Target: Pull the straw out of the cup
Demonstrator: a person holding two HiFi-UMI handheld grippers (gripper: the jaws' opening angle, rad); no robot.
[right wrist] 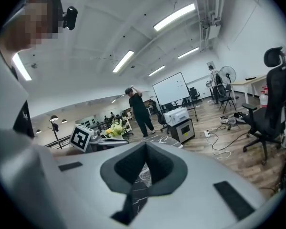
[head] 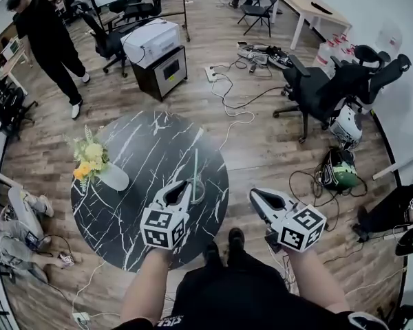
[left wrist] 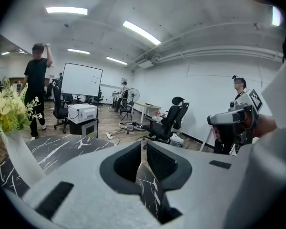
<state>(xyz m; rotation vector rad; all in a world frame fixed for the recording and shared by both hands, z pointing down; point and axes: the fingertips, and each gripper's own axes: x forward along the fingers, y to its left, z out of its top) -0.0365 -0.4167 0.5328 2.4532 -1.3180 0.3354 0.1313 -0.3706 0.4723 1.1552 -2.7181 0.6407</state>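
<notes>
Since the straw [head: 195, 162] stands upright in the clear cup [head: 197, 192], right of centre on the marble table [head: 138, 150], I'd judge the pull itself is what's left to do. The left gripper [head: 186, 183] sits just left of the cup, jaws parted by a narrow slit with nothing between them. The right gripper [head: 255, 194], past the table's edge at lower right, has its tips together and is empty.

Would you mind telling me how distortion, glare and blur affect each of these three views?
Head view: strong fisheye bows the floor planks, yet the marble table is evenly lit and sharp. Left gripper view: ceiling strip lights bloom and the corners vignette dark. Right gripper view: the strip light glares too, with the same dark corners.
</notes>
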